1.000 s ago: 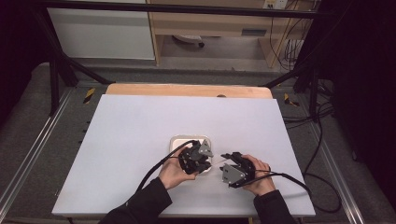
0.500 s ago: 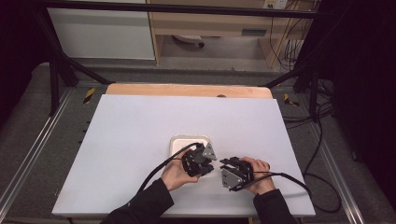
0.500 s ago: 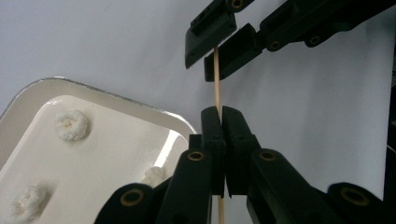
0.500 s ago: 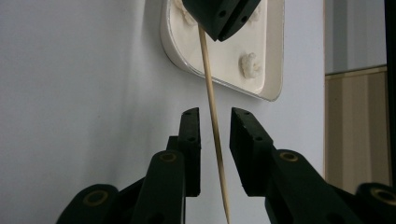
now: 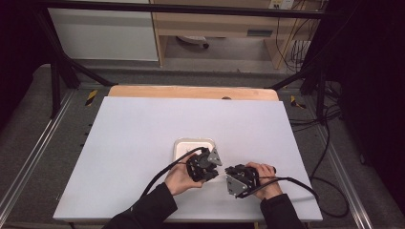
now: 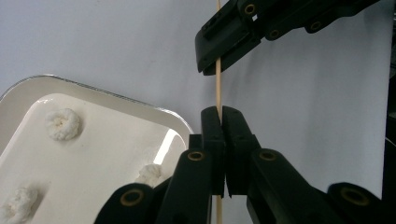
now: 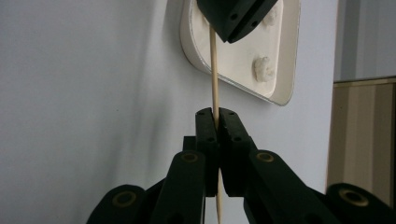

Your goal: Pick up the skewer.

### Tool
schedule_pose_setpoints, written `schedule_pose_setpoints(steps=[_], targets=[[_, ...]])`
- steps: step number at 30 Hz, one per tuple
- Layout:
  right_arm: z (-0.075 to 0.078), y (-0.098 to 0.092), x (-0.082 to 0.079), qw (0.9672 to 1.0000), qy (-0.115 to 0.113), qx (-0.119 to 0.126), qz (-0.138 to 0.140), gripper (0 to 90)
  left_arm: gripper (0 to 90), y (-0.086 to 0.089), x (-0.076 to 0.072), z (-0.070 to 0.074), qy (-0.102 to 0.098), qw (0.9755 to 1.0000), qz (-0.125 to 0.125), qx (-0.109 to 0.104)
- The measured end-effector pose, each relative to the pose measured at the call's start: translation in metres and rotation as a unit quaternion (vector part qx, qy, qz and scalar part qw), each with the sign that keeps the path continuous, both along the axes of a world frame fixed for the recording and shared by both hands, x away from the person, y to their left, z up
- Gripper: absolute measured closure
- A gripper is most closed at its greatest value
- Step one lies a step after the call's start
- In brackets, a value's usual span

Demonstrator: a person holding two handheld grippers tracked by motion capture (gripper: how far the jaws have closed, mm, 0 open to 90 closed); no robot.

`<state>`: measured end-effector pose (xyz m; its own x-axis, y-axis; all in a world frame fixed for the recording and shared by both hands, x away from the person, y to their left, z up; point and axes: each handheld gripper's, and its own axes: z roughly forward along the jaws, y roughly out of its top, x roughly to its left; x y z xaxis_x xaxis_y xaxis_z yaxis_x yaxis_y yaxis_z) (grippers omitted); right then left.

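Note:
A thin wooden skewer (image 6: 217,88) is held at two places along its length. My left gripper (image 6: 219,116) is shut on its lower part, and the right gripper's jaws clamp it higher up in the left gripper view. In the right gripper view my right gripper (image 7: 215,116) is shut on the skewer (image 7: 214,79); its jaws have just been closing onto it. In the high view the left gripper (image 5: 210,168) and right gripper (image 5: 232,177) sit close together at the table's near edge, just in front of a white tray (image 5: 184,145).
The tray (image 6: 102,140) holds several small white puffy pieces (image 6: 62,124), which also appear in the right gripper view (image 7: 262,69). It lies on a white table top (image 5: 133,133) with a wooden strip (image 5: 191,92) along the far edge. Cables trail from both grippers.

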<state>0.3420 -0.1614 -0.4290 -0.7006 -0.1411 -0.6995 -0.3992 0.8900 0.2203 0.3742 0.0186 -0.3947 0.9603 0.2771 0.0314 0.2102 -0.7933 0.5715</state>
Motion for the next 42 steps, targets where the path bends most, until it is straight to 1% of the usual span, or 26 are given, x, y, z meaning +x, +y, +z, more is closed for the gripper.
schedule_pose_setpoints(steps=[2,4,5,6,7,8,9,10,11,13,14,15,18,20,22,25,28,30,33,37,38,42], targets=[[0.0,0.0,0.0,1.0,-0.001,-0.003,0.0,88.4,88.4,0.0,0.0,0.0,-0.001,1.0,0.001,-0.001],[0.001,0.0,0.0,1.0,0.0,-0.003,0.0,88.6,87.9,0.001,0.001,0.0,0.003,1.0,0.005,-0.003],[0.001,0.0,0.0,1.0,0.001,-0.002,0.0,88.7,87.3,0.002,0.001,0.001,0.0,1.0,0.007,-0.003],[0.001,0.0,0.0,1.0,0.0,-0.002,-0.002,88.7,85.3,0.002,0.001,0.001,-0.002,1.0,0.008,-0.001],[0.001,0.0,0.0,1.0,0.0,-0.004,-0.006,88.8,80.9,0.003,0.001,0.002,-0.003,0.9999,0.009,0.003],[0.002,0.0,0.001,0.9999,-0.002,-0.008,-0.007,88.7,76.4,0.004,0.001,0.002,-0.001,0.9999,0.011,0.005],[0.002,-0.001,0.001,0.9999,-0.002,-0.007,-0.008,88.8,74.2,0.005,0.001,0.003,0.002,0.9999,0.01,0.01],[0.002,-0.001,0.001,0.9999,-0.002,-0.008,-0.009,88.8,71.6,0.006,0.001,0.004,0.0,0.9998,0.011,0.014],[0.003,0.0,0.001,0.9999,-0.003,-0.01,-0.011,88.8,69.6,0.007,0.002,0.004,-0.001,0.9997,0.012,0.02],[0.003,0.0,0.001,0.9997,-0.007,-0.019,-0.012,88.8,67.0,0.009,0.003,0.006,0.004,0.9995,0.012,0.027],[0.004,0.001,0.001,0.9997,-0.008,-0.019,-0.011,88.7,66.3,0.01,0.003,0.006,0.004,0.9993,0.017,0.033],[0.004,0.001,0.001,0.9997,-0.008,-0.022,-0.012,88.8,66.3,0.011,0.004,0.006,0.002,0.999,0.018,0.042],[0.005,0.003,0.001,0.9996,-0.009,-0.026,-0.009,88.7,66.3,0.013,0.008,0.005,0.027,0.9981,0.017,0.053],[0.005,0.005,0.001,0.9996,-0.01,-0.026,-0.008,88.7,67.1,0.013,0.008,0.003,0.027,0.9977,0.015,0.06],[0.006,0.007,0.001,0.9995,-0.011,-0.03,-0.005,88.7,70.5,0.012,0.007,0.002,0.029,0.9975,0.011,0.063],[0.007,0.007,0.001,0.9995,-0.012,-0.03,-0.006,88.7,77.3,0.009,0.006,-0.001,0.03,0.9972,0.004,0.068],[0.007,0.007,0.001,0.9994,-0.012,-0.032,-0.005,88.7,83.7,0.008,0.006,-0.002,0.024,0.9968,0.0,0.076],[0.007,0.007,0.0,0.9994,-0.01,-0.033,-0.004,88.7,86.7,0.007,0.005,-0.002,0.023,0.997,-0.003,0.074],[0.007,0.007,0.0,0.9992,-0.014,-0.038,0.0,88.7,87.6,0.006,0.003,-0.003,0.021,0.9967,-0.008,0.078],[0.007,0.007,-0.001,0.9991,-0.013,-0.04,-0.002,88.7,88.2,0.004,0.003,-0.005,0.022,0.9961,-0.006,0.086],[0.007,0.007,-0.001,0.9991,-0.015,-0.04,0.003,88.7,88.2,0.004,0.002,-0.005,0.021,0.9958,-0.007,0.089],[0.008,0.007,-0.001,0.9992,-0.015,-0.036,0.002,88.5,88.5,0.004,0.001,-0.004,0.014,0.996,-0.006,0.088]])
